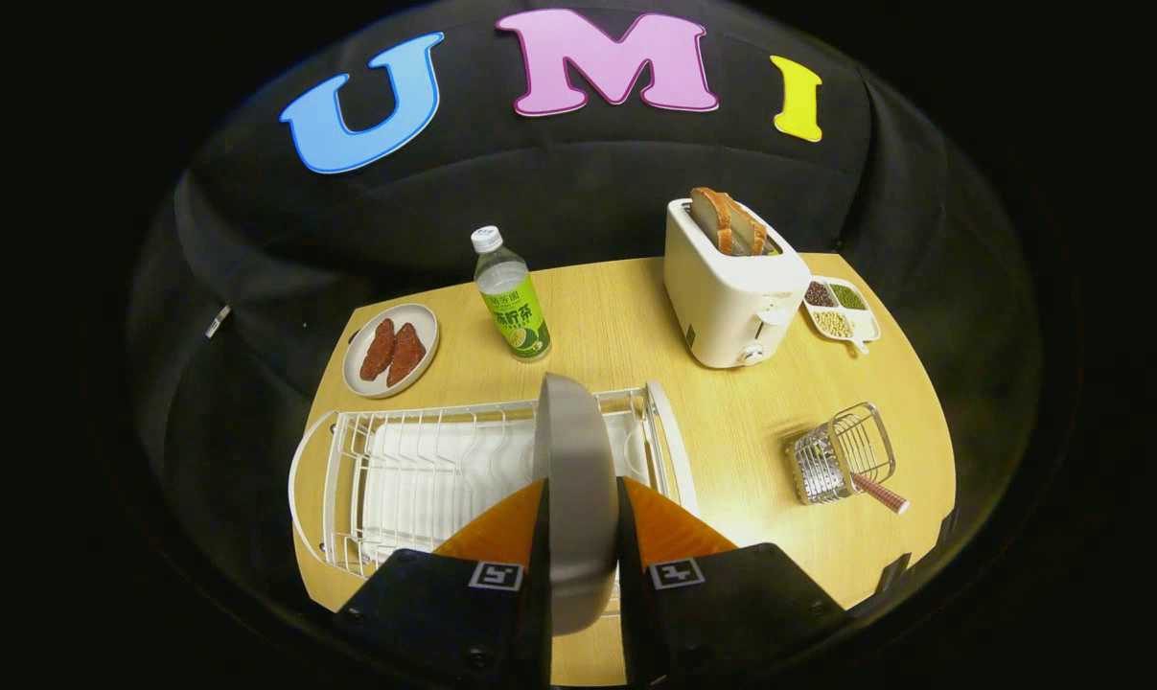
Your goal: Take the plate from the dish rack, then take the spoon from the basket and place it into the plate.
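1. Tongs [583,522]: both fingers pinch the plate [570,479], held on edge between them.
2. Dish rack [425,470]: white, just beyond the fingers, under the plate.
3. Basket [842,460]: wire, on the desk [636,326] to the right, holding the spoon [880,494], handle poking out.
4. Toaster [731,287]: bread in its slots.

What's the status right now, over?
Hand-held gripper shut on plate, edge-on above dish rack. Spoon in basket. Nothing blocking.
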The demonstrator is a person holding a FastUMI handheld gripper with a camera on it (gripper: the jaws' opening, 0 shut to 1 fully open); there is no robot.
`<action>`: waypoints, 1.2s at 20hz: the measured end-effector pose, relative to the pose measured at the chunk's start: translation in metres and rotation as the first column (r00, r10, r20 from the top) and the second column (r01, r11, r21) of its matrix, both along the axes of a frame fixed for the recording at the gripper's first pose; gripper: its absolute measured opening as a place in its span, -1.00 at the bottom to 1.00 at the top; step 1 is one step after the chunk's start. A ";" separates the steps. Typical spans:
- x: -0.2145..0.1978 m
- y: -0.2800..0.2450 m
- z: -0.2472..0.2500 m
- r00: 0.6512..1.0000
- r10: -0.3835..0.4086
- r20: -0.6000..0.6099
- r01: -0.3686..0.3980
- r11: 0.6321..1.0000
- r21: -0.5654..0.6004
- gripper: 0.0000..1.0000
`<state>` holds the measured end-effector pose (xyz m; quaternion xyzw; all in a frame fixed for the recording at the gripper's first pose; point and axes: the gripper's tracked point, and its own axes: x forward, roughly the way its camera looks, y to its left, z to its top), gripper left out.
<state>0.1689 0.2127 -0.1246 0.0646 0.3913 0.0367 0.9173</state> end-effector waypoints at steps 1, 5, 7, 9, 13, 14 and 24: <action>-0.001 0.000 0.000 1.000 -0.005 -0.001 0.005 1.000 -0.006 -0.34; 0.007 0.000 0.006 1.000 -0.025 0.012 0.025 1.000 -0.011 -0.34; 0.011 0.004 0.008 1.000 -0.002 0.021 0.003 0.999 -0.035 -0.35; 0.015 0.009 0.014 0.999 0.032 0.044 -0.029 0.997 -0.070 -0.35; 0.024 0.000 0.017 0.991 0.124 0.049 -0.115 0.981 -0.154 -0.35; 0.024 -0.004 0.016 0.994 0.108 0.035 -0.102 0.985 -0.138 -0.36; 0.017 -0.029 0.009 0.995 0.093 0.035 -0.091 0.994 -0.054 -0.51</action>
